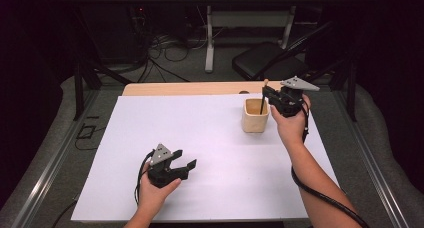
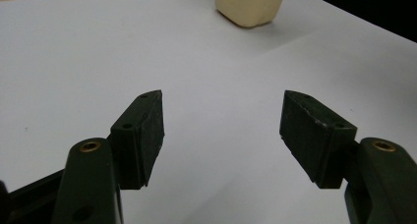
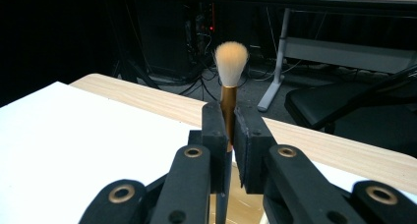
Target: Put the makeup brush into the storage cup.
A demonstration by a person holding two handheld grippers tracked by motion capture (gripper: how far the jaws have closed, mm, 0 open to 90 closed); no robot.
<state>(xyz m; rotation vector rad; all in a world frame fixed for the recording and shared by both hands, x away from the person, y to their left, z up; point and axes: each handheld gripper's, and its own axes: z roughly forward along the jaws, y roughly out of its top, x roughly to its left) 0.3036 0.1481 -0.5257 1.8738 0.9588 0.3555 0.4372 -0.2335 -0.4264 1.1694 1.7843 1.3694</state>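
A make-up brush (image 3: 230,69) with pale bristles and a gold ferrule stands upright between the jaws of my right gripper (image 3: 230,130), which is shut on it. In the high view the brush (image 1: 263,98) reaches down into a cream cup (image 1: 255,116) at the back right of the white sheet, with the right gripper (image 1: 270,95) just above the cup's right rim. My left gripper (image 1: 183,159) rests near the front left, open and holding nothing. Its view shows the spread jaws, the gripper (image 2: 222,113) over bare white sheet, and the cup (image 2: 251,5) far ahead.
A white sheet (image 1: 200,153) covers the wooden table (image 1: 190,88). Behind the table stand a black chair (image 1: 267,60), a white desk frame (image 1: 210,38) and loose cables on the floor. Metal rails run along both sides.
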